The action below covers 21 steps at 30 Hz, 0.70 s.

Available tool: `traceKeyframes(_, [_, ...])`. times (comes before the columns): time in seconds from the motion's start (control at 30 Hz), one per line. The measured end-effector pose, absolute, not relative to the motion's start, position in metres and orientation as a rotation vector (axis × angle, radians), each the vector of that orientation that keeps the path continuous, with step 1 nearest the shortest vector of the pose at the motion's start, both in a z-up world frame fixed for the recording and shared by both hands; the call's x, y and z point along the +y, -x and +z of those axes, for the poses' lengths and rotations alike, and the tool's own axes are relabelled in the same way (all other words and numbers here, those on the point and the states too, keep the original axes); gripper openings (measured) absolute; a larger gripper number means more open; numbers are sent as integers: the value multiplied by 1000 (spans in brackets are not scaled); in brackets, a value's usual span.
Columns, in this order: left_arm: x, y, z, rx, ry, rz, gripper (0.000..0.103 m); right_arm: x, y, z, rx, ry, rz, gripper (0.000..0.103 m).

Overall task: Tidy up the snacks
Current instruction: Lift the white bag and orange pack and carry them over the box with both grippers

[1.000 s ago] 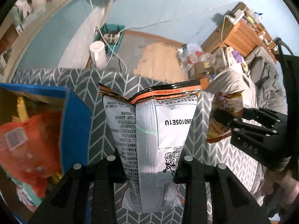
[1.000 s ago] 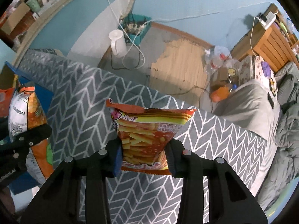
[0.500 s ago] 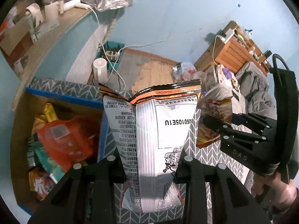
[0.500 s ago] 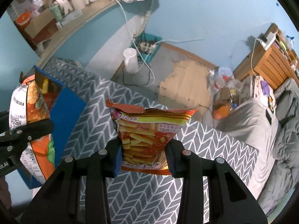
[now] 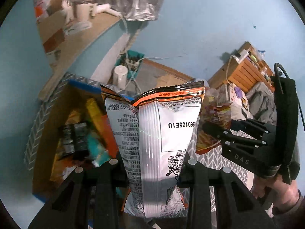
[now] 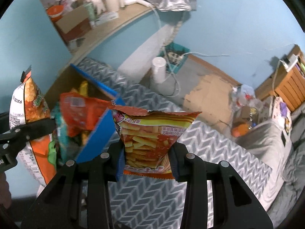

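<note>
Up in the air, the left gripper [image 5: 152, 167] is clamped on a silver-backed snack bag [image 5: 156, 133], its fingers pinching the bag's lower part so the orange crimped top stands upright at 12 o'clock. At 9 o'clock from that bag sits the blue-walled box [image 5: 45, 129], open and crowded with other blurred snack packets [image 5: 91, 131]. The right gripper [image 6: 146, 156] is closed on a red and yellow fries bag [image 6: 150, 135], also held upright by its lower half. In the right wrist view the box's blue wall [image 6: 97, 133] lies just beside the fries bag at 9 o'clock, with an orange packet [image 6: 82, 114] poking up inside. Beneath both is a grey chevron cloth [image 6: 209, 148]. A white kettle [image 6: 159, 69] stands on the floor at 12 o'clock.
</note>
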State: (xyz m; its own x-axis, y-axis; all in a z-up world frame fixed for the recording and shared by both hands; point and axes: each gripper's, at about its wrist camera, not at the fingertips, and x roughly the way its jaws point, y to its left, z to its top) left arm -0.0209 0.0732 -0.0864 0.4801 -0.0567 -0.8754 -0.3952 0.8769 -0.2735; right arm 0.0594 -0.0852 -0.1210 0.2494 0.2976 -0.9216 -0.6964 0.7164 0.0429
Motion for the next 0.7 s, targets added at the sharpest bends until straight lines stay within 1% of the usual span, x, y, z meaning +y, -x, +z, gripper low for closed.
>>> traceKeyframes(0.4, [141, 79, -109, 1060, 578, 392, 33, -13, -32, -130, 1157, 447, 861, 37])
traceKeyframes(0.7, [180, 99, -131, 1075, 639, 459, 34, 31, -6, -138, 1197, 472, 955, 37])
